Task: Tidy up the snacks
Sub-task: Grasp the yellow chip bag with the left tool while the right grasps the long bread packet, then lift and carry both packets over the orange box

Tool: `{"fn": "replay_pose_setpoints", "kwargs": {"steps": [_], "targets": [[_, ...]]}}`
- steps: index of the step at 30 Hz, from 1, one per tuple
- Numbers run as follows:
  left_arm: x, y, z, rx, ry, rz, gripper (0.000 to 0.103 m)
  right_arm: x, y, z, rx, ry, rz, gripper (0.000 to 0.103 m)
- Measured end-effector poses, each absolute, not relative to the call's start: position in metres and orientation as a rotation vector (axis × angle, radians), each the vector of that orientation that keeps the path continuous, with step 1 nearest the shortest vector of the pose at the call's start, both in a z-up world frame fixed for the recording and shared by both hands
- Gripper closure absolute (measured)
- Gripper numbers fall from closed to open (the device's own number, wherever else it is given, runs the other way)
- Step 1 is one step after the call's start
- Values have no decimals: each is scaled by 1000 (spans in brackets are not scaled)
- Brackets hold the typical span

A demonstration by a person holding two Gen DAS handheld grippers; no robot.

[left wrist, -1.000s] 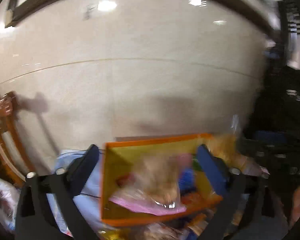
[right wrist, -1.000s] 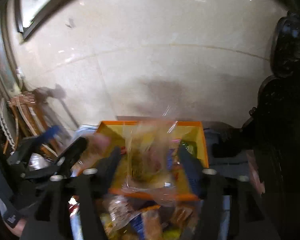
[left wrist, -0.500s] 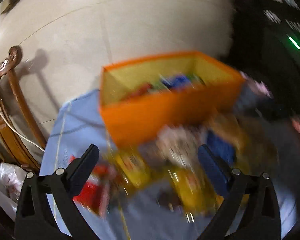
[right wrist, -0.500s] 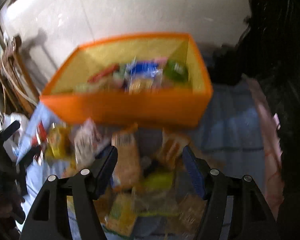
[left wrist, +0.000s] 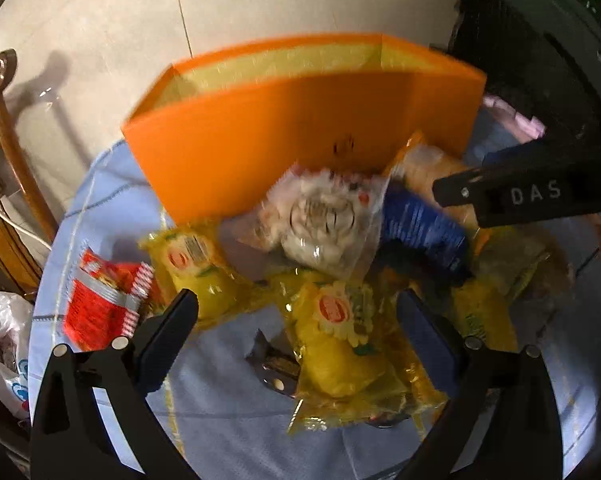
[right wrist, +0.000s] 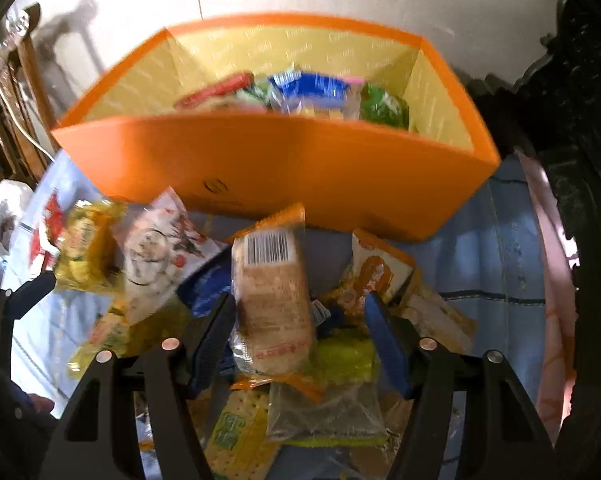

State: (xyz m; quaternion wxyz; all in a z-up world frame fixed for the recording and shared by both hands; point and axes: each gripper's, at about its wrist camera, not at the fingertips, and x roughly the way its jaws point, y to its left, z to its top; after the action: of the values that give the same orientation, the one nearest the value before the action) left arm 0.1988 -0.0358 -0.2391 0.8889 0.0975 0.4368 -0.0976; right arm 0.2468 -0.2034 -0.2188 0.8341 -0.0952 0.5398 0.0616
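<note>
I am bringing both tools down over the heap of loose snack packets, because these must go into the orange cardboard box with yellow inside, which is standing just behind the heap on the light blue cloth. My right gripper is standing open around a clear-wrapped pale cracker packet with a barcode, and I cannot tell if its pads are touching the wrapper. My left gripper is open and empty above a yellow transparent packet, so that each tool is taking its own packet. Several packets are already lying inside the box.
</note>
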Motion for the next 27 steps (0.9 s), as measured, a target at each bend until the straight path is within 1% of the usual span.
{"fn": "replay_pose_setpoints", "kwargs": {"steps": [1,2,3,4,9,17,27], "targets": [[199,-36,-243,198,927,-207,12,247,-202,-223,-210,1158,138,43],[198,-36,-245,188,940,-227,48,246,-201,-224,-194,1160,160,67],[197,-37,-246,195,944,-239,58,244,-199,-224,-206,1151,153,68],[195,-38,-247,208,950,-233,63,242,-199,-224,-209,1151,156,68],[191,-25,-243,150,977,-232,64,232,-207,-217,-156,1142,165,68],[180,-11,-218,113,941,-206,64,210,-220,-185,-84,1076,154,68],[166,2,-154,63,813,-219,64,178,-225,-122,-27,948,186,68]]}}
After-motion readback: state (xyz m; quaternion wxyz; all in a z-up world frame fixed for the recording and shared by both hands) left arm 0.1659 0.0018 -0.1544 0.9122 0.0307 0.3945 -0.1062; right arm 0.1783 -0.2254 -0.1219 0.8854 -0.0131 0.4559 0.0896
